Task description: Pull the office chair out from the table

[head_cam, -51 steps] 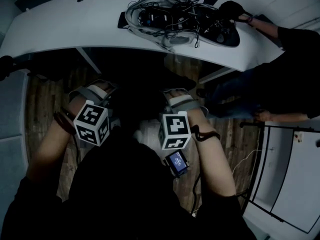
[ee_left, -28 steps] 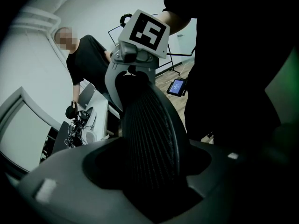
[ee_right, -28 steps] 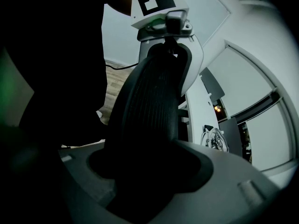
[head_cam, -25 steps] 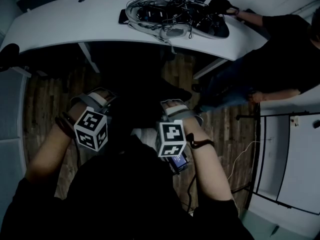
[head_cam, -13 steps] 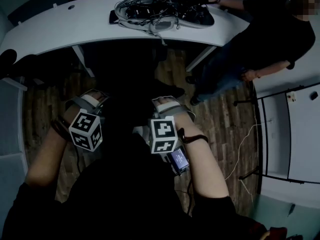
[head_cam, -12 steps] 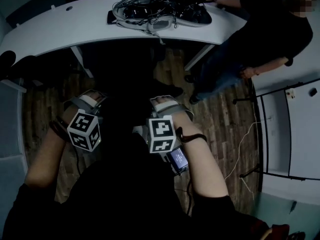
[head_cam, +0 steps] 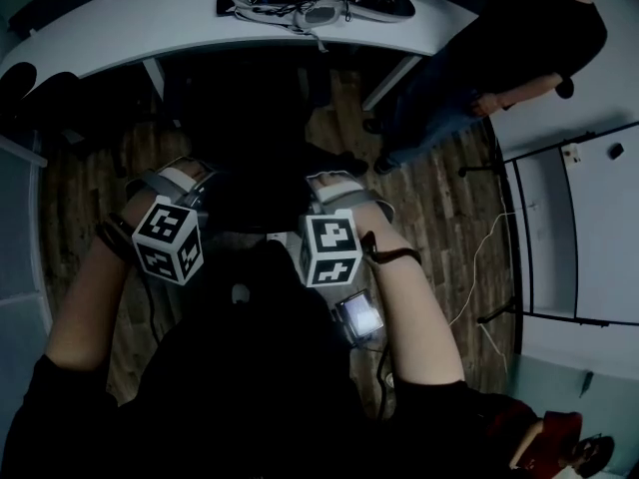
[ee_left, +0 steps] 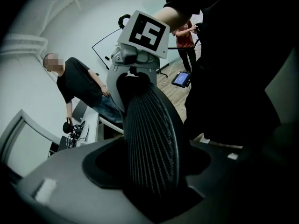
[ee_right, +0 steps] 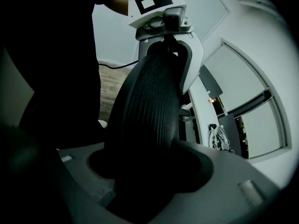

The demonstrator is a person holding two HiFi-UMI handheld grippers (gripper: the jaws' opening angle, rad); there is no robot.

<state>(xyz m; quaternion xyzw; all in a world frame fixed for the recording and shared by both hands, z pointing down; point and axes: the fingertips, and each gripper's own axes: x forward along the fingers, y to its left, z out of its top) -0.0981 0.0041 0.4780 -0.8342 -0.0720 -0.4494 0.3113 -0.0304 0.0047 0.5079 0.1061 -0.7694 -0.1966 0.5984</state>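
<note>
Clearly the left hand-held gripper (head_cam: 190, 183) and the right hand-held gripper (head_cam: 339, 190) both clamp the mesh back of the office chair (ee_left: 152, 139). Its seat is lost in shadow on the near side of the counter (head_cam: 120, 28).

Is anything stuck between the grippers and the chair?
No, nothing visible. The left gripper and the right gripper each clamp the mesh back of the office chair directly between their jaws.

Legible text, brands, numbers: none. Left marker cube (head_cam: 168, 240) and right marker cube (head_cam: 330, 248): black-and-white square patterns only, no letters or digits. Small lit screen (head_cam: 357, 314) by the right forearm: content too small to read. Tablet (ee_left: 181, 78) in the left gripper view: display unreadable
</note>
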